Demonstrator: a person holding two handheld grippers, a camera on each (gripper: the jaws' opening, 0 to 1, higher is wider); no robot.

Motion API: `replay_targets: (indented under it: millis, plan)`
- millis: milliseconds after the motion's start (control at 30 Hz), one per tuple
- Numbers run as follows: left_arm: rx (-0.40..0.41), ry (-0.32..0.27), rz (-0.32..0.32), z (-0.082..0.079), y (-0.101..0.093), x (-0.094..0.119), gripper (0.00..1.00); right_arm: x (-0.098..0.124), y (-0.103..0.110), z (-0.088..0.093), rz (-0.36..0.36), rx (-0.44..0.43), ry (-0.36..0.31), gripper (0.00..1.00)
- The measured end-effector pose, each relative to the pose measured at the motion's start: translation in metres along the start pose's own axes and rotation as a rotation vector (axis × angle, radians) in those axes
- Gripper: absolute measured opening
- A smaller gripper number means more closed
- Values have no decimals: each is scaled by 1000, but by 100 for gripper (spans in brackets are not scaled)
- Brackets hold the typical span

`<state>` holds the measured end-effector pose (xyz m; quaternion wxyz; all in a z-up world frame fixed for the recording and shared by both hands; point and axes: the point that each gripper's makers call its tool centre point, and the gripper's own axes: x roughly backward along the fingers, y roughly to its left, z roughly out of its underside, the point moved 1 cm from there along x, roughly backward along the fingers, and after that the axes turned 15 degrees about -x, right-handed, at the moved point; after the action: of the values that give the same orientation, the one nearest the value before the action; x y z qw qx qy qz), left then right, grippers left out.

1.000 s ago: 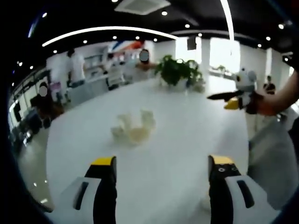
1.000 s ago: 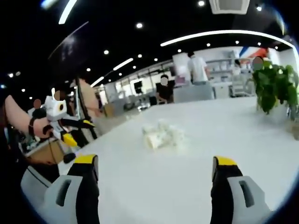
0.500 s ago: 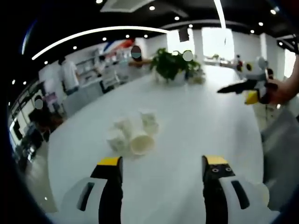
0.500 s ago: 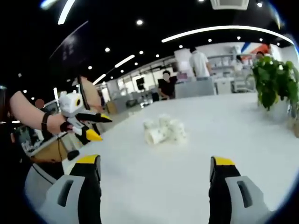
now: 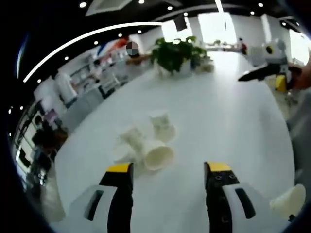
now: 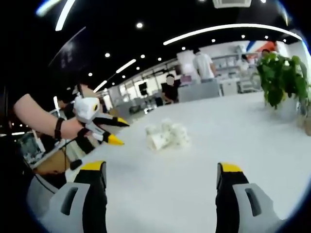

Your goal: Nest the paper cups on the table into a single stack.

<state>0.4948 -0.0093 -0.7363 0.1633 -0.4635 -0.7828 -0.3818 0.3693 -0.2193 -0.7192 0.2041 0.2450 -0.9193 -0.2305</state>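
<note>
Your left gripper [image 5: 167, 172] hangs over the white tabletop [image 5: 228, 116], jaws spread wide and empty, pointing at the cups [image 5: 146, 141] clustered just ahead, one lying on its side. Your right gripper [image 6: 160, 170] is likewise wide open, holding nothing, the cups well ahead of it. No writing on the cups can be read. A plant [image 5: 175, 51] stands at the far edge.

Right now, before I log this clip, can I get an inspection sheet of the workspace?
Surface: white table, glossy.
Job's things: cluster of paper cups, unstacked; one cup on its side, mouth toward the camera.
Clutter: potted plant at the far edge; a white object at the near right edge.
Grippers: left gripper open, short of the cups; right gripper open, empty.
Cables: nothing seen.
Surroundings: open office, people standing in the background.
</note>
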Motion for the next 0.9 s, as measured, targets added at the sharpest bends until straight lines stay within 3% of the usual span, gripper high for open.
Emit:
replay_targets:
  millis: [200,467,600,900]
  plan:
    - [-67,20,19,1,0,-20,52,2,1,6,-6,-12,14,90]
    - [-88,40,25,7,6,-39,49,4,3,12,-13,-28,25,90]
    - [-107,53,31,10,11,-48,46,6,3,16,-17,6,51,88]
    - [-146,73,49,11,14,-64,41,6,-2,26,-17,-26,66,88]
